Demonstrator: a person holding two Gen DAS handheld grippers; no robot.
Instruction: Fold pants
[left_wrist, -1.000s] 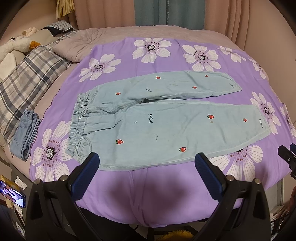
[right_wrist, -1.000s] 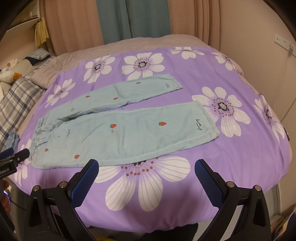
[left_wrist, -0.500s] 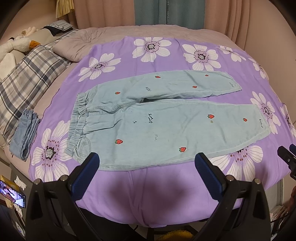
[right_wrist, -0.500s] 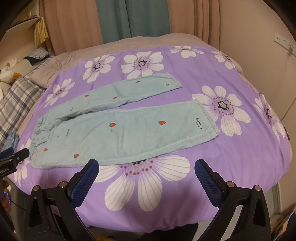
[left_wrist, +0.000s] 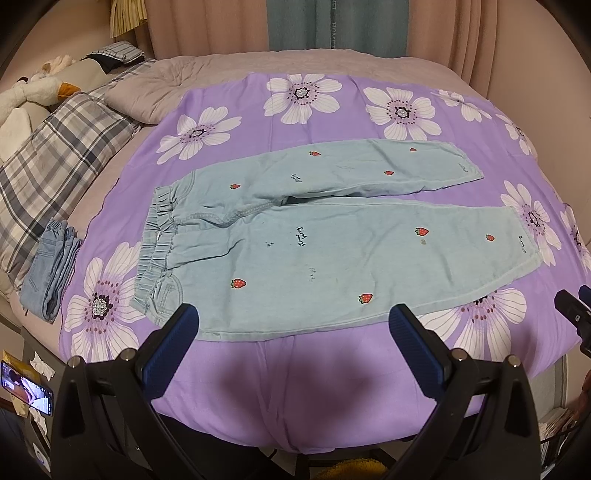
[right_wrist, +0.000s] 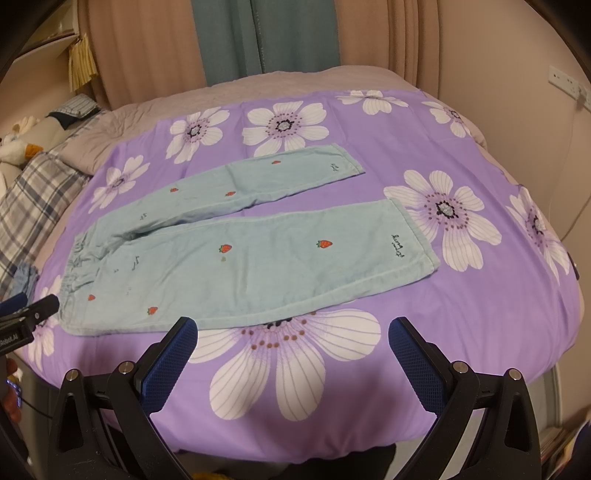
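Observation:
Light blue pants (left_wrist: 314, 243) with small strawberry prints lie flat and unfolded on a purple flowered bedspread (left_wrist: 295, 376). The waistband is at the left and both legs run to the right, slightly apart. The pants also show in the right wrist view (right_wrist: 240, 258). My left gripper (left_wrist: 293, 325) is open and empty, above the bed's near edge just before the near leg's hem line. My right gripper (right_wrist: 293, 338) is open and empty, in front of the near leg, toward the cuff end. Each gripper's tip shows at the edge of the other's view.
A folded pair of jeans (left_wrist: 51, 269) lies at the bed's left edge beside a plaid pillow (left_wrist: 48, 162). A plush toy (left_wrist: 33, 88) sits at the far left. Curtains (right_wrist: 266, 37) hang behind the bed. A phone (left_wrist: 26, 387) lies low at left.
Both views have shifted only slightly; the pants sit a touch higher in the frames. The pants lie as before and both grippers stay open.

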